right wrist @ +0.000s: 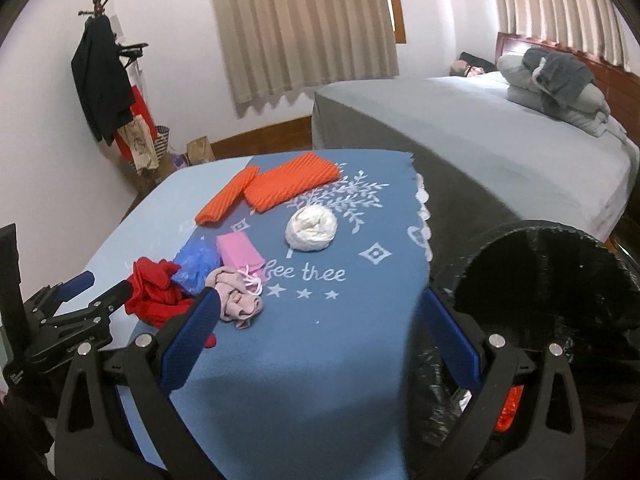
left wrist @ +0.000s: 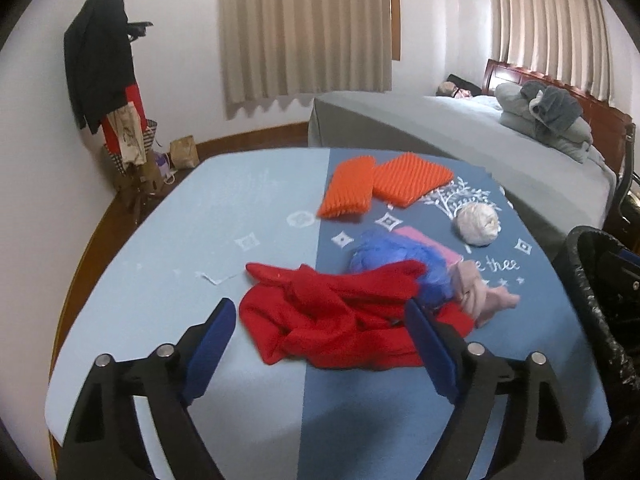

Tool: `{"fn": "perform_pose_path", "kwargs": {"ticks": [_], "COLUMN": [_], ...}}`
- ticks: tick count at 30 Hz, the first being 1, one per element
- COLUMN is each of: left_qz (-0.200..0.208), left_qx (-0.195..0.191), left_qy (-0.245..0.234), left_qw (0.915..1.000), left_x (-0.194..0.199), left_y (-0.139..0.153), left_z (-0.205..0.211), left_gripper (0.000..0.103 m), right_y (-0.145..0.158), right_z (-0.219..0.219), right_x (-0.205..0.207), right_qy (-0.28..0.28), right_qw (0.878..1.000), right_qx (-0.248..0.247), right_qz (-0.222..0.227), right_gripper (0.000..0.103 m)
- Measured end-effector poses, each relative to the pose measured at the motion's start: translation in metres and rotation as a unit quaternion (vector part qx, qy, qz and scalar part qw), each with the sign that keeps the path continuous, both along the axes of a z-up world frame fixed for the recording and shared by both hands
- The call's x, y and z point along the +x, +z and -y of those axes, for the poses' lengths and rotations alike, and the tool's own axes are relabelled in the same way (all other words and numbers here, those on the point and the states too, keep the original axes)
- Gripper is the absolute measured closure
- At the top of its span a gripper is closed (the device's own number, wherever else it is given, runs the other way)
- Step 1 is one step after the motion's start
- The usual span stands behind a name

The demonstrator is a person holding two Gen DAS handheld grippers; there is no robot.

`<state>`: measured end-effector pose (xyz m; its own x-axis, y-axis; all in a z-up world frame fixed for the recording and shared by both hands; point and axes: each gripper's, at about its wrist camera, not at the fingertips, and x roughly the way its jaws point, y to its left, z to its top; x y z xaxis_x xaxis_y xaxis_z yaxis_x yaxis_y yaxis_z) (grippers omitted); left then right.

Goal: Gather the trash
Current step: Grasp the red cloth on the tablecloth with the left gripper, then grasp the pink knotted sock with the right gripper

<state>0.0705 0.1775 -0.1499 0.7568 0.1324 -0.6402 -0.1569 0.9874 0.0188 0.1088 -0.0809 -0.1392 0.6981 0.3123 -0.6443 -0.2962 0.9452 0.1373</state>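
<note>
On the table with a two-tone blue cloth (right wrist: 320, 344), a loose cluster of trash: crumpled red fabric (left wrist: 340, 320), touching a crumpled blue plastic bag (left wrist: 384, 252), a small pink paper bag with white string handles (right wrist: 239, 251) and a bunched pale pink cloth (right wrist: 236, 296). A little apart toward the bed, a white crumpled ball of plastic wrap (right wrist: 311, 227). Further back, two orange ribbed foam sleeves (left wrist: 384, 188) lying side by side and touching.

Just beside the table's right edge, a round bin lined with black plastic (right wrist: 536, 280), mouth open.

Left gripper (left wrist: 320, 320) hovering low over the red fabric, jaws wide apart with nothing pressed, one blue pad (left wrist: 212, 344) on each side of the heap. Right gripper (right wrist: 320, 312) also spread wide and empty, over bare cloth between the pale pink cloth and the bin.

Behind, a bed with grey cover (right wrist: 500, 140), beige curtains (right wrist: 304, 28) and a coat rack with dark jacket (left wrist: 100, 64).
</note>
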Motion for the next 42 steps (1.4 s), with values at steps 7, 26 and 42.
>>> {"fn": "perform_pose_path", "kwargs": {"ticks": [7, 26, 42], "left_qz": [-0.027, -0.043, -0.036], "left_qx": [-0.021, -0.030, -0.031], "left_qy": [-0.005, -0.020, -0.020], "left_qw": [0.9994, 0.9984, 0.9987], "left_x": [0.010, 0.006, -0.003], "left_y": [-0.019, -0.030, -0.024], "left_z": [-0.005, -0.020, -0.021], "left_gripper": [0.047, 0.090, 0.090], "right_y": [-0.012, -0.046, -0.056], "right_z": [-0.016, -0.076, -0.087], "right_x": [0.005, 0.034, 0.036], "right_qy": [0.019, 0.070, 0.120], "right_qw": [1.000, 0.996, 0.989], "right_qx": [-0.010, -0.015, 0.006], "right_qz": [-0.012, -0.048, -0.090], "right_gripper": [0.006, 0.025, 0.073]}}
